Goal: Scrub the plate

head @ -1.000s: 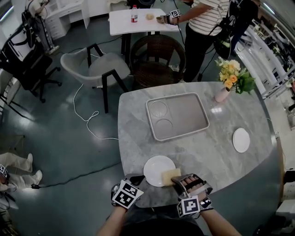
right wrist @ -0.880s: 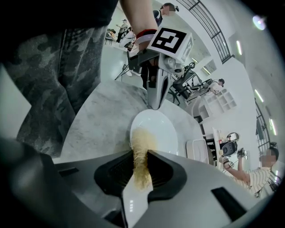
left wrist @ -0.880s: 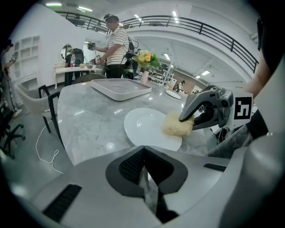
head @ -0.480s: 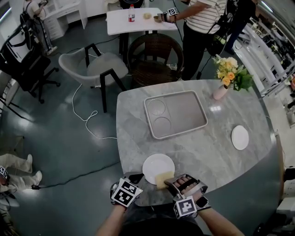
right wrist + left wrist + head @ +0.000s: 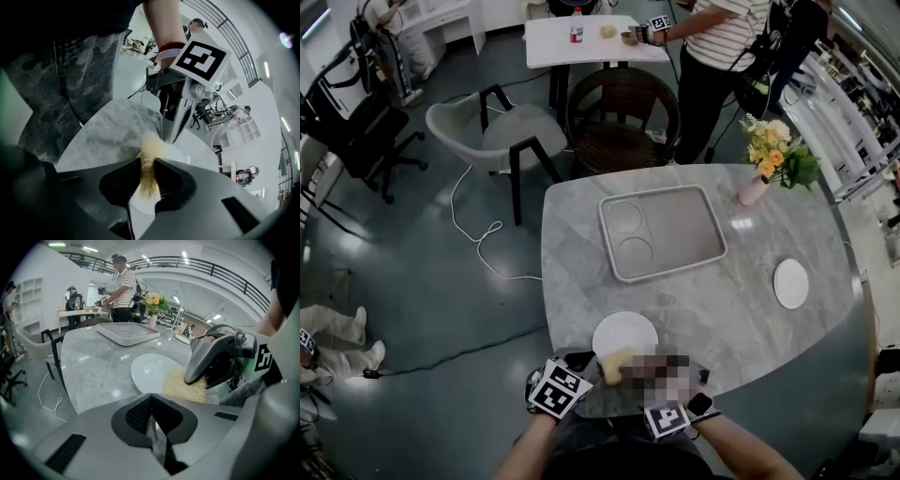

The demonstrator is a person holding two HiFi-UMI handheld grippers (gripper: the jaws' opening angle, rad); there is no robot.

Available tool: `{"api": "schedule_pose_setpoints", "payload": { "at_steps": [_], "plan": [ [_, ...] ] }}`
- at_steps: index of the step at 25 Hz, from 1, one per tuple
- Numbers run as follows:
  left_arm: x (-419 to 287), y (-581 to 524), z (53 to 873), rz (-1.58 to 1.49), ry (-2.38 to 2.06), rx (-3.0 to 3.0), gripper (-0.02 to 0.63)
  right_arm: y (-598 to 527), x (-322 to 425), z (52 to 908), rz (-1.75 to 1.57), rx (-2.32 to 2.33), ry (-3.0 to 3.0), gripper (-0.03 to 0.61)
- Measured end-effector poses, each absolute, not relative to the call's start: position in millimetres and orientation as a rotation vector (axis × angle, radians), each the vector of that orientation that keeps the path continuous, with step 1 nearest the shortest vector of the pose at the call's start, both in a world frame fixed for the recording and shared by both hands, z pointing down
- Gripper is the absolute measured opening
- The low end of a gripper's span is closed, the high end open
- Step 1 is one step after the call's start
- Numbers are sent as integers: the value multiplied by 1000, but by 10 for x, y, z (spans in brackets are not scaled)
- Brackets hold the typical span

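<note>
Near edge of the marble table [image 5: 712, 309], seen from my remote station. The white plate [image 5: 625, 330] lies flat just ahead of both hand-held tools, close to the table's edge.

My right gripper [image 5: 148, 176] has its jaws clamped on a yellow sponge [image 5: 613, 364], and the fibres bulge out past the tips. The sponge sits over the plate's near rim. Its free end points toward my left side, so its long axis runs roughly along that rim and not across the dish.

My left gripper [image 5: 152, 416] has its jaws pressed together with nothing that I can make out between them. Its tips are just beside the plate's near-left rim. Whether they touch the rim I cannot tell.

The open face of the plate lies forward, away from me and beyond the sponge. I judge the right gripper is the one placed to work, and a scrubbing stroke would have to push the sponge away from the table's edge and onto the middle of the dish. The left gripper is close enough to steady the plate should it slide. Scrubbing looks barely under way, since most of the plate's face is uncovered.

A grey tray [image 5: 663, 232] sits well apart, further up the table.
</note>
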State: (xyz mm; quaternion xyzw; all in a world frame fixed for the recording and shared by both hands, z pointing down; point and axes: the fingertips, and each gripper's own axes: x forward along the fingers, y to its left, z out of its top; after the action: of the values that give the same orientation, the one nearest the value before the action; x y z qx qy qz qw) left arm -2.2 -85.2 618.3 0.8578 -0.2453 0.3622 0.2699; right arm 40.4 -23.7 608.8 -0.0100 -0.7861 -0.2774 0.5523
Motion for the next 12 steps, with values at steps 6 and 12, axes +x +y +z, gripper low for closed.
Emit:
{"api": "schedule_pose_setpoints", "payload": {
  "at_steps": [6, 12],
  "plan": [
    [-17, -867, 6160, 965, -668, 2316, 12, -348, 325, 6113, -691, -58, -1862, 81],
    [-17, -864, 6175, 970, -673, 2310, 12, -495, 330, 6119, -727, -68, -1850, 81]
  ]
}}
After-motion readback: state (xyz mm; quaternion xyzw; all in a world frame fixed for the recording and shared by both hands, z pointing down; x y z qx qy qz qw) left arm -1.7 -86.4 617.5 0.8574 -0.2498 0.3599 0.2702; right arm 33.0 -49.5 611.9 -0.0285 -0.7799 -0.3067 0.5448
